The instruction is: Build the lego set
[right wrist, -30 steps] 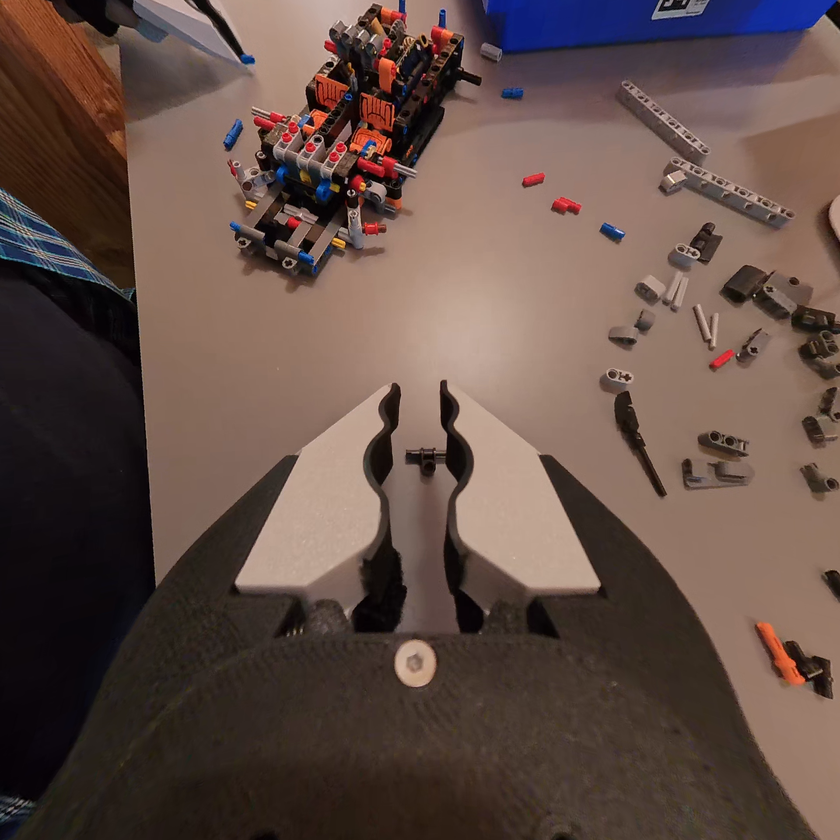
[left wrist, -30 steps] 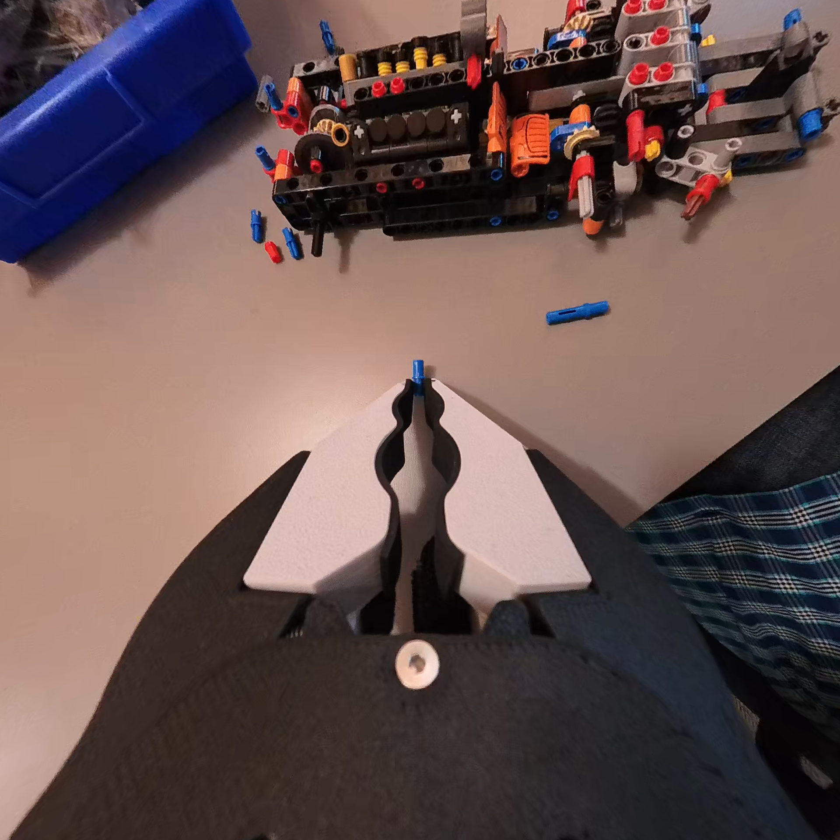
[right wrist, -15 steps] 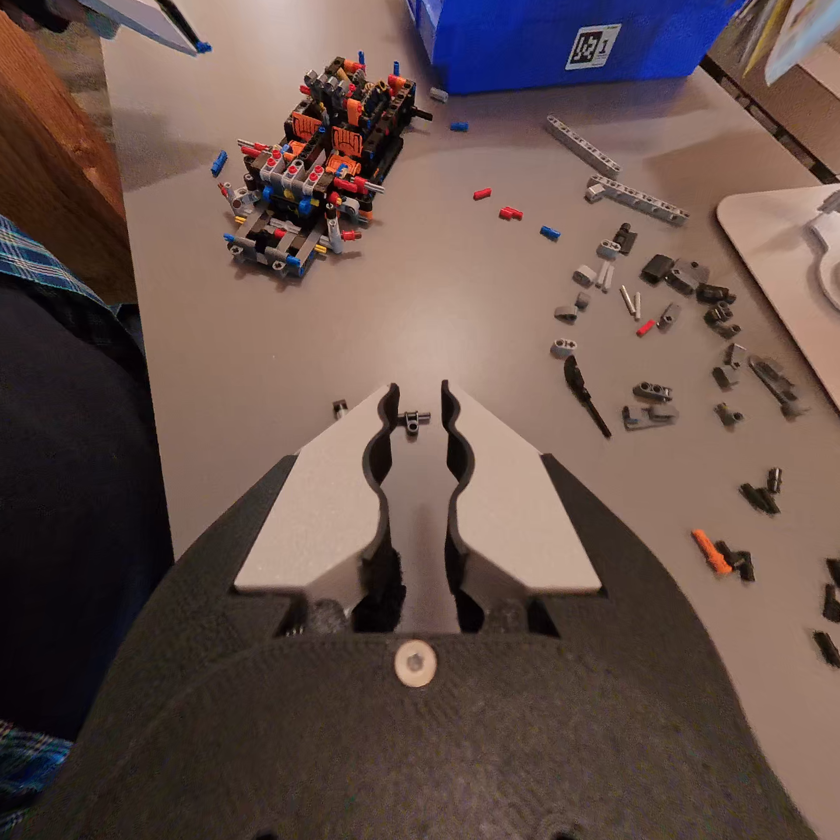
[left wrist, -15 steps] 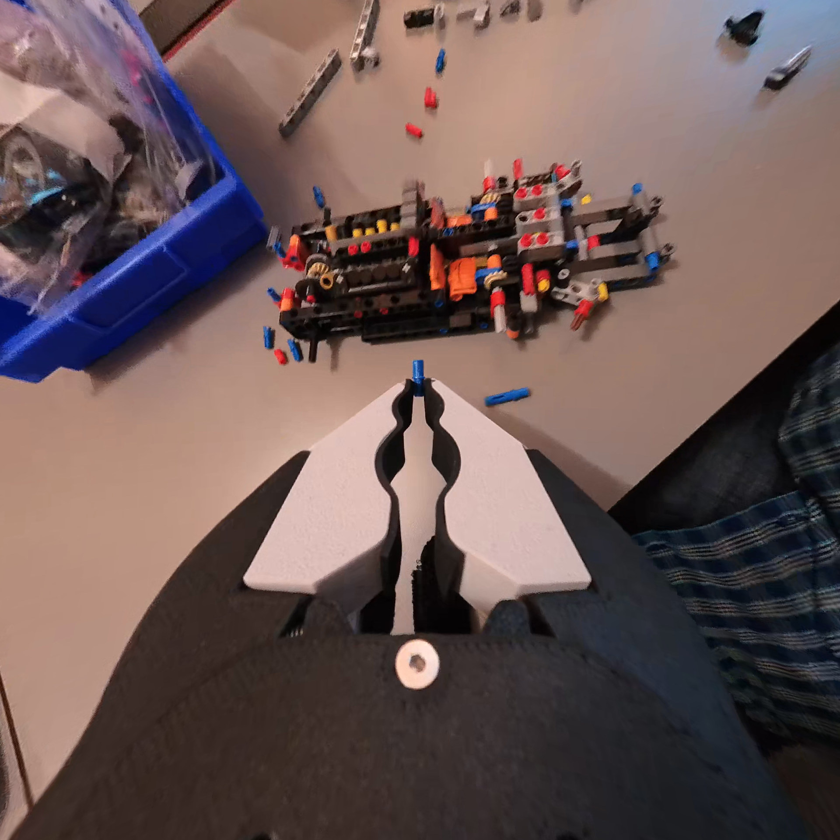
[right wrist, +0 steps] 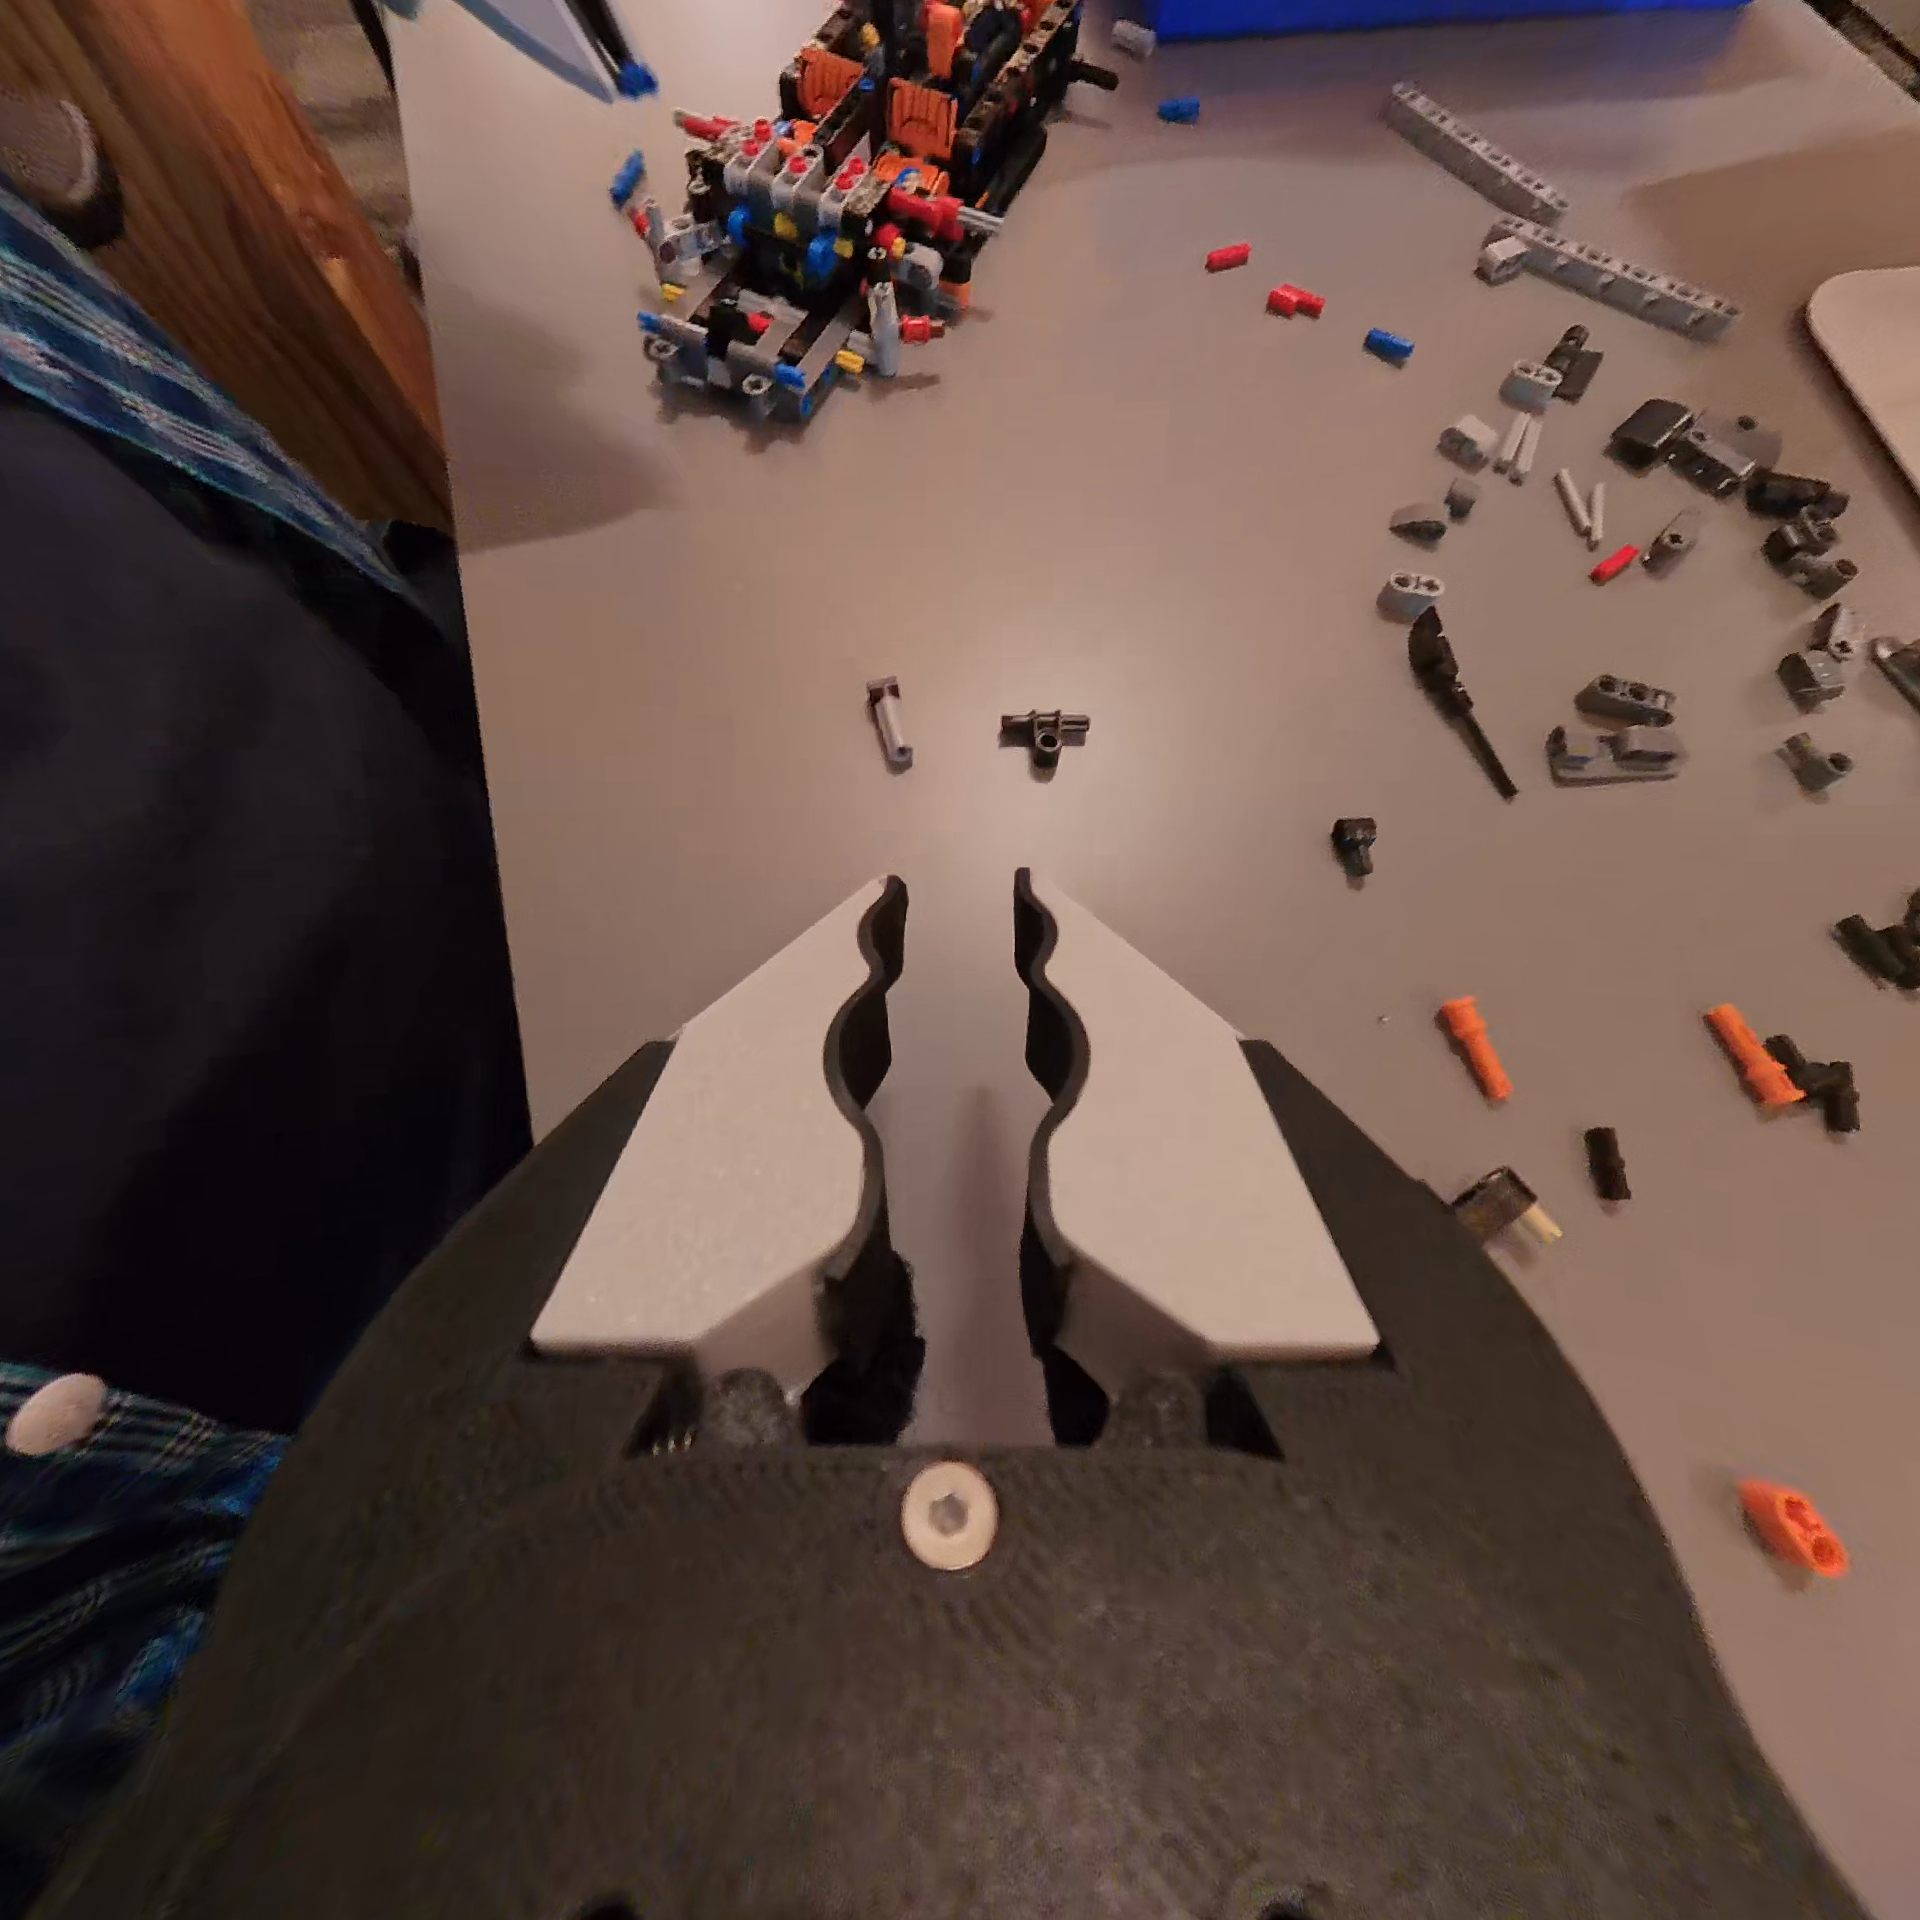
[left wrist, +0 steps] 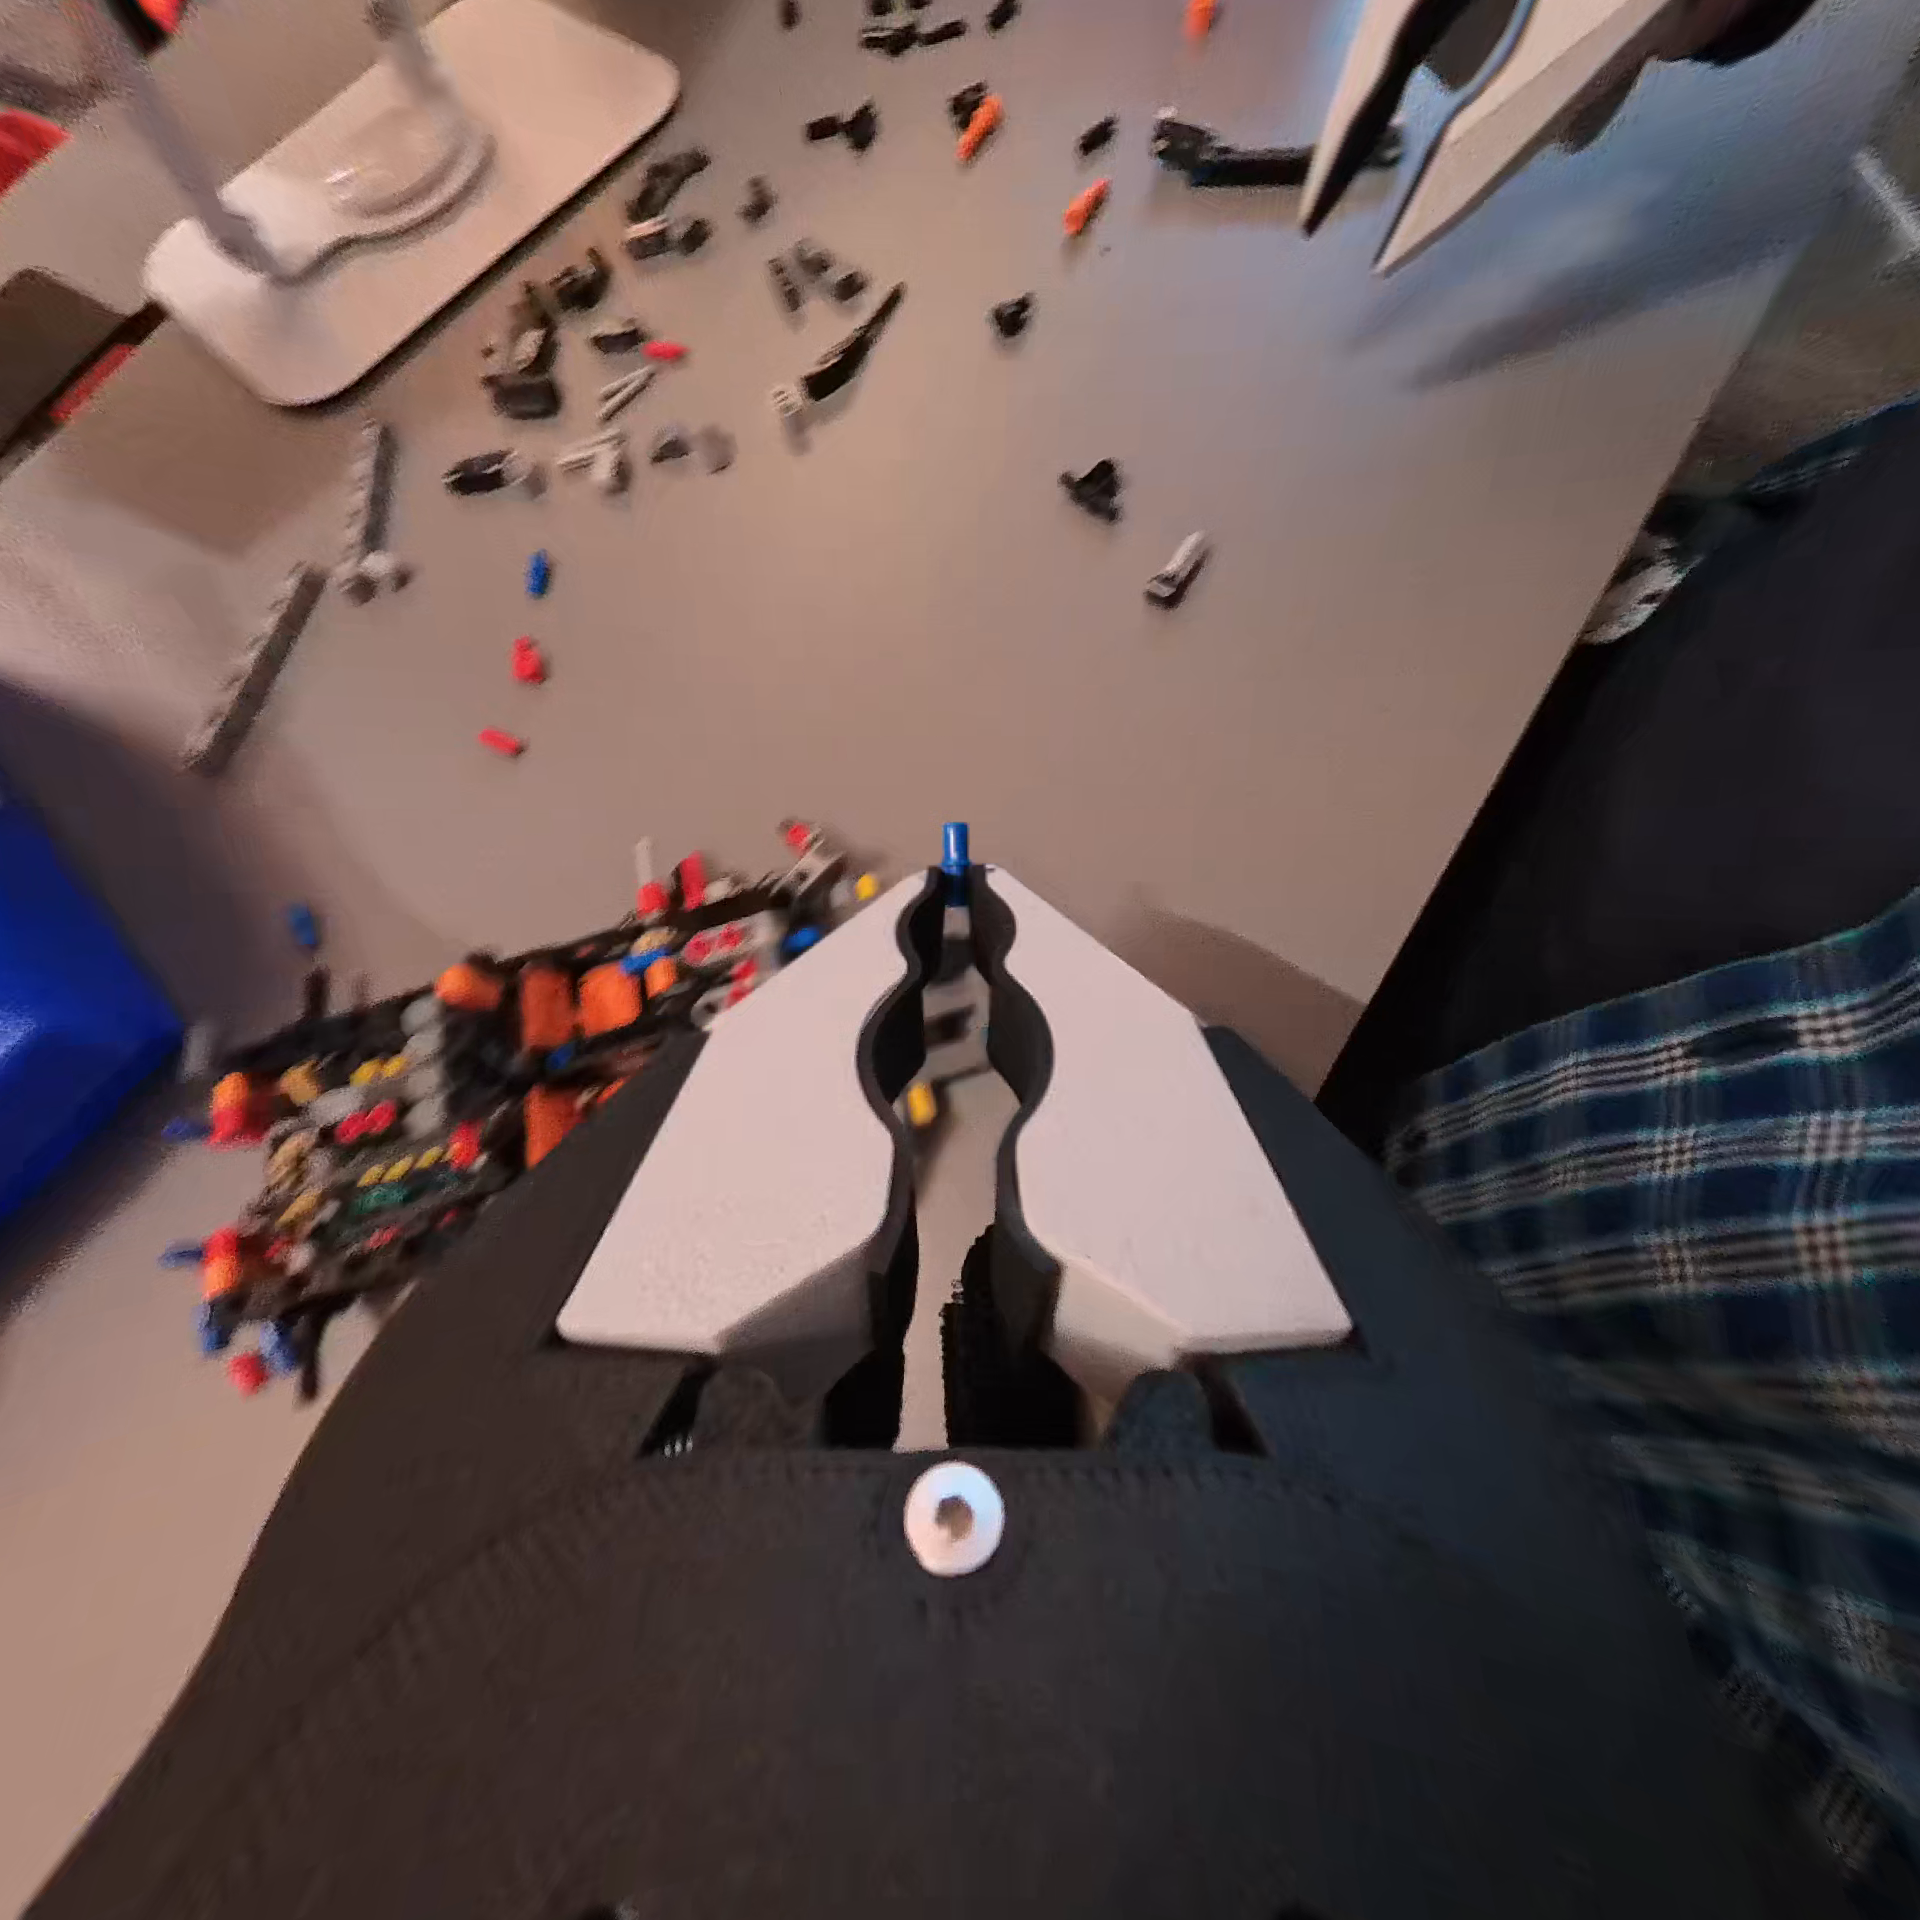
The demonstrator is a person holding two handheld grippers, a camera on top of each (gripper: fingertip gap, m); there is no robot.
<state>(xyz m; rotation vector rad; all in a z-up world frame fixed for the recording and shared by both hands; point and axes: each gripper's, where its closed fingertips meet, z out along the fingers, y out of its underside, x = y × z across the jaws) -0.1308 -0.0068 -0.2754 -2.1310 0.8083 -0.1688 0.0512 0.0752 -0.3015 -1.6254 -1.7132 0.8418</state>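
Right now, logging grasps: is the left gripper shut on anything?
Shut on a blue pin: the left gripper fingers meet at their tips, the pin poking out.

Blue pin (left wrist: 954, 844) upright, multicoloured chassis (right wrist: 844, 208) flat

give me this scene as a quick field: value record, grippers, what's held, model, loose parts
left gripper: shut on blue pin
right gripper: open, empty, above the table
lego model: partly built, lying on the table
nearest loose parts: black connector and small grey piece, ahead of the right gripper, apart from each other
other loose parts: grey beams, orange pins
storage: blue bin
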